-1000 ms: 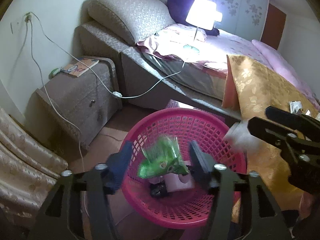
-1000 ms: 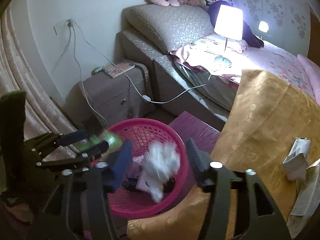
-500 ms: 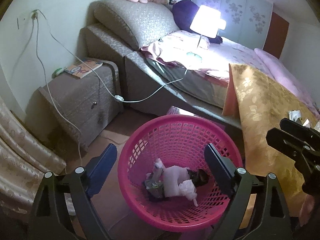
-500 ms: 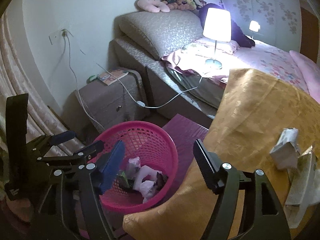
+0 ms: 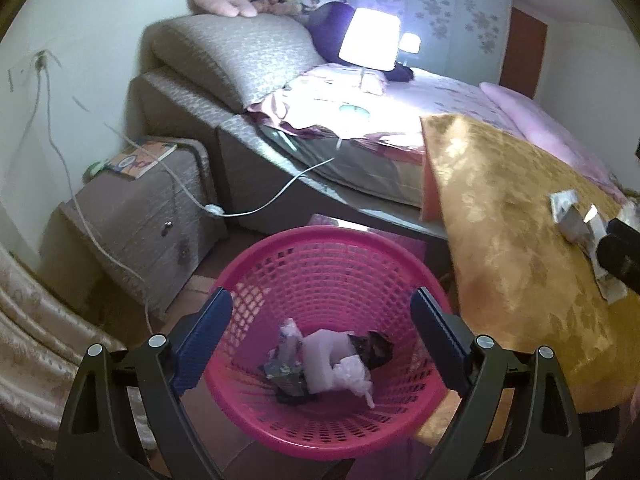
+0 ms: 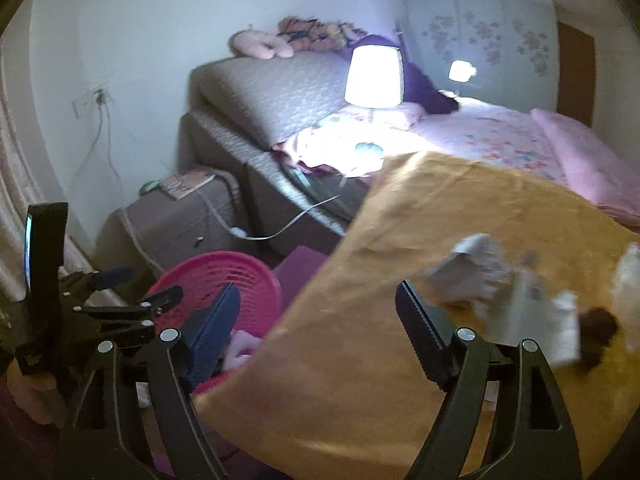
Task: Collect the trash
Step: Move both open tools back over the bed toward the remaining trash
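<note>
A pink mesh basket (image 5: 320,248) stands on the floor by the bed; it also shows in the right wrist view (image 6: 216,272). Several pieces of trash (image 5: 328,360) lie in its bottom. My left gripper (image 5: 322,312) is open and empty, hovering over the basket. My right gripper (image 6: 318,312) is open and empty over the gold-clothed table (image 6: 360,360). Crumpled paper and wrappers (image 6: 500,288) lie on the cloth to its right; they also show in the left wrist view (image 5: 576,216). The left gripper shows in the right wrist view (image 6: 132,296).
A bedside cabinet (image 5: 132,216) with a book (image 5: 140,158) stands left of the basket, with white cables (image 5: 192,196) across it. The bed (image 5: 360,140) carries a lit lamp (image 5: 370,40). A curtain (image 5: 28,340) hangs at the left.
The left gripper opened and dropped a green wrapper into the basket; the right dropped a white wad there. The right gripper then swung right over the gold cloth toward the paper trash.
</note>
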`<state>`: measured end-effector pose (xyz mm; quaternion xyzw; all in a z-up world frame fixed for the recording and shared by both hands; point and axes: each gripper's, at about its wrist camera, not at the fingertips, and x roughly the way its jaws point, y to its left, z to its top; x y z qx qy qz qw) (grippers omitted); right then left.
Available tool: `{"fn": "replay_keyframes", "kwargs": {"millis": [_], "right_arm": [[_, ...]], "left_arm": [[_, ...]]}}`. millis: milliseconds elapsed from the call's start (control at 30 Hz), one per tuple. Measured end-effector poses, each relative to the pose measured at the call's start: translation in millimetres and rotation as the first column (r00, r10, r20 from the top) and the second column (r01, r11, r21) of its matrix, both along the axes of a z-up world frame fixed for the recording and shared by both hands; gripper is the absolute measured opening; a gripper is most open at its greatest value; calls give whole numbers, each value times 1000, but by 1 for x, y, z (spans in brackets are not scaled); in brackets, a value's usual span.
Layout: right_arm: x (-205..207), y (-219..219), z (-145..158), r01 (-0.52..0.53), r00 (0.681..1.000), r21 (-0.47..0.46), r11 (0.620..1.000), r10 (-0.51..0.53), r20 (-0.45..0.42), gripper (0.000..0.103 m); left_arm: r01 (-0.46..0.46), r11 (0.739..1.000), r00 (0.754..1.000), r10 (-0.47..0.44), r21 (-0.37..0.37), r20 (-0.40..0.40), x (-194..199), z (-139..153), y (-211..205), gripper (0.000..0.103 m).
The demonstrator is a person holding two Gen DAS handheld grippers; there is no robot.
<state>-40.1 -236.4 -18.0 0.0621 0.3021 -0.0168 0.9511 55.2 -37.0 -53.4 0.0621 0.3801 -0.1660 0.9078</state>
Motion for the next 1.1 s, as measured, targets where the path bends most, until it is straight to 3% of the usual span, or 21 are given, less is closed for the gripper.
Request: {"fn": "replay_keyframes", "kwargs": {"millis": [233,467,733,900,1100], "right_arm": [[-40,-46,-3,144,989,-34,989,-144,18,80],[-80,-96,-10,298,954,-29,954,-298,22,82],[-110,-132,-19,398,917,3,918,-398,22,83],[-124,-147,-25,437,899,24,899,-437,20,83],[-133,-160,-28,465,884,45,884,-466,18,83]], "left_arm": [[81,997,997,-81,-7,13,-11,5,-23,87],[175,985,985,-175,16,8,-21,6,-55,87],[282,959,959,-282,21,11,-23,16,-106,87],[356,935,934,-356,-6,21,-19,24,-150,87],[430,903,902,-430,11,27,-19,22,-199,87]]}}
